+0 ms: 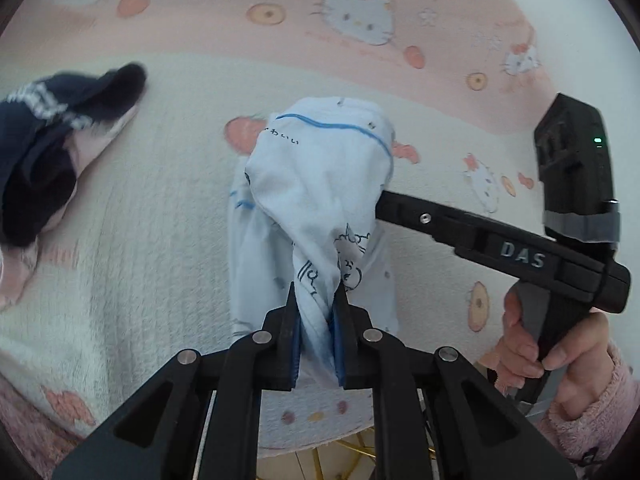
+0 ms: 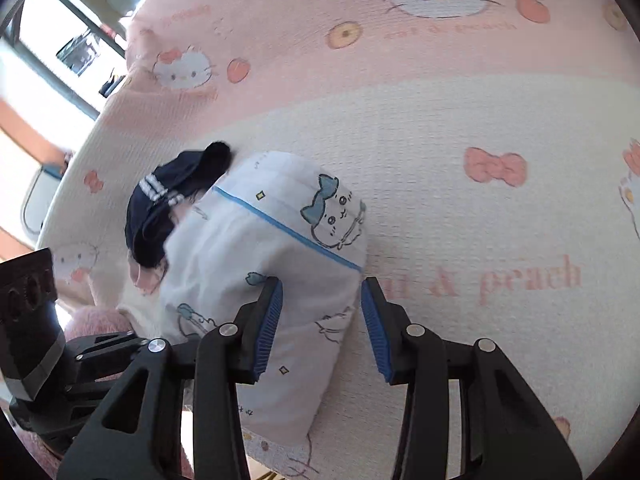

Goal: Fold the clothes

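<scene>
Left hand-held gripper point(image 1: 316, 300) clamps a bunch of the white garment point(image 1: 316, 184), lifted w/ rest on the blanket point(image 1: 120, 240). Right hand-held gripper point(image 2: 322, 312) gapes, pads off cloth, garment point(image 2: 264, 264) partly btwn fingers. Navy clothes point(image 2: 160, 208) lie just beside.

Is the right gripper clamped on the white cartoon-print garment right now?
No, the right gripper stands open, its blue pads apart over the white cartoon-print garment.

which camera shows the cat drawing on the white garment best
The right wrist view: the blue-eared cat drawing faces the camera on the white garment, beside the blue stripe. The left wrist view shows bunched cloth with other line drawings, not that cat.
</scene>
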`<move>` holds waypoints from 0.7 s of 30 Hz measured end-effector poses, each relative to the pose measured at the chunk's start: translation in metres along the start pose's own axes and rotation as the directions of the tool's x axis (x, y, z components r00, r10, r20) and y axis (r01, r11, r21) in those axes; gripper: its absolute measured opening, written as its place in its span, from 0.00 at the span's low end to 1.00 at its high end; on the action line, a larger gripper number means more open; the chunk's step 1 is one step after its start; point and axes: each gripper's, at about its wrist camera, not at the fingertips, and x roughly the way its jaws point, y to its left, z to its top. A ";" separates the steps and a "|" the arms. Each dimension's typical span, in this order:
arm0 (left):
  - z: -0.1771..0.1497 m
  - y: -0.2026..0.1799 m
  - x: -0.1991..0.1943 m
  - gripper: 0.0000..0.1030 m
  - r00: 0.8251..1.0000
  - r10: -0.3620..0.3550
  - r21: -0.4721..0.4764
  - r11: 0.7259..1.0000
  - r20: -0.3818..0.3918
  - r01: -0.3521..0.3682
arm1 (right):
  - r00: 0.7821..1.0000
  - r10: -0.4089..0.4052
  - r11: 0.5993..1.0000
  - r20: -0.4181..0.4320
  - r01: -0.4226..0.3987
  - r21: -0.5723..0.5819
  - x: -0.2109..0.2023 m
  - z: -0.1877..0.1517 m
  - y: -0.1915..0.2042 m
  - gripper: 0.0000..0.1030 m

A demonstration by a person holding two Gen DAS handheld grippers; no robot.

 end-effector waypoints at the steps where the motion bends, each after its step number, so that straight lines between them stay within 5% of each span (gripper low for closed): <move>1: -0.001 0.009 0.003 0.13 1.000 0.015 -0.036 0.999 -0.011 -0.015 | 1.000 -0.006 0.999 -0.005 0.006 -0.034 0.005 0.002 0.009 0.41; 5: 0.002 0.029 0.024 0.30 0.986 0.030 -0.082 0.996 -0.162 -0.044 | 0.982 -0.138 0.980 -0.130 0.116 -0.159 0.040 -0.006 0.027 0.48; 9: 0.016 0.036 -0.012 0.32 0.998 0.013 -0.072 0.997 -0.065 -0.017 | 0.988 -0.086 0.994 -0.125 0.076 -0.082 0.029 -0.010 0.011 0.48; 14: 0.045 0.021 -0.036 0.32 0.996 0.043 0.116 0.992 0.078 -0.052 | 0.994 -0.100 0.995 -0.043 0.100 -0.006 -0.003 0.003 -0.008 0.49; 18: 0.073 -0.001 -0.009 0.30 0.996 -0.049 0.174 0.984 0.081 0.034 | 0.995 -0.086 0.996 -0.050 0.085 -0.006 0.001 0.022 -0.006 0.49; 21: 0.082 0.015 0.025 0.26 0.999 -0.030 0.065 0.998 0.043 0.027 | 0.992 -0.108 0.993 -0.058 0.105 -0.049 0.012 0.027 0.000 0.49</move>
